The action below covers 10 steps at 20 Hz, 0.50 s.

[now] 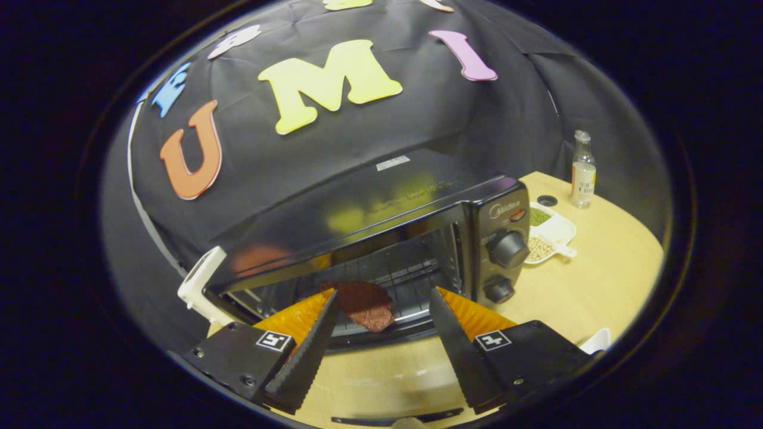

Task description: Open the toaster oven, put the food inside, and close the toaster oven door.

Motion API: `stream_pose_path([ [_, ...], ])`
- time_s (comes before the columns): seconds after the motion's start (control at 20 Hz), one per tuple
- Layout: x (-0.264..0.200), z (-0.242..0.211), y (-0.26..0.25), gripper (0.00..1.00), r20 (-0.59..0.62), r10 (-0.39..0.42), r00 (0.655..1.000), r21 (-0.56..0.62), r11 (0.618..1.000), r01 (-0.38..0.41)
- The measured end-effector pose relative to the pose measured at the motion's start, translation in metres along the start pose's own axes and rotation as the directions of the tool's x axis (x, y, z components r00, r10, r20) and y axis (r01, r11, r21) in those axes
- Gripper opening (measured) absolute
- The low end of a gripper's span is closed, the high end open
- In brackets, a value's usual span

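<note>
Already we have the toaster oven (381, 238) open and the food (366, 304), a reddish slab, lying on its rack just ahead of our gripper (381, 310), whose fingers stand wide and empty (only the door, lowered beneath them, remains to close).

The oven (381, 238) mouth is open; meat (366, 305) on its rack partly blocks the gripper (382, 302), whose fingers are spread.
</note>
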<state>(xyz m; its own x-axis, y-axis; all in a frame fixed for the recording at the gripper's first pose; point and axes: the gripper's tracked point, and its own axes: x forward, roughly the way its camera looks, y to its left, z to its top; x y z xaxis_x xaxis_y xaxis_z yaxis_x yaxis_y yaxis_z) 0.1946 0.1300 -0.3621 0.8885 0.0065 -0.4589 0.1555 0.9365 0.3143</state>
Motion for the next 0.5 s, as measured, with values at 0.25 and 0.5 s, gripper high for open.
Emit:
stream_pose_path([
  [0.25,-0.061,-0.017,-0.018,0.98,-0.063,-0.012,0.998,-0.153,0.988,0.002],
  [0.5,-0.101,-0.056,-0.04,0.97,-0.136,-0.024,0.99,-0.299,0.954,-0.017],
])
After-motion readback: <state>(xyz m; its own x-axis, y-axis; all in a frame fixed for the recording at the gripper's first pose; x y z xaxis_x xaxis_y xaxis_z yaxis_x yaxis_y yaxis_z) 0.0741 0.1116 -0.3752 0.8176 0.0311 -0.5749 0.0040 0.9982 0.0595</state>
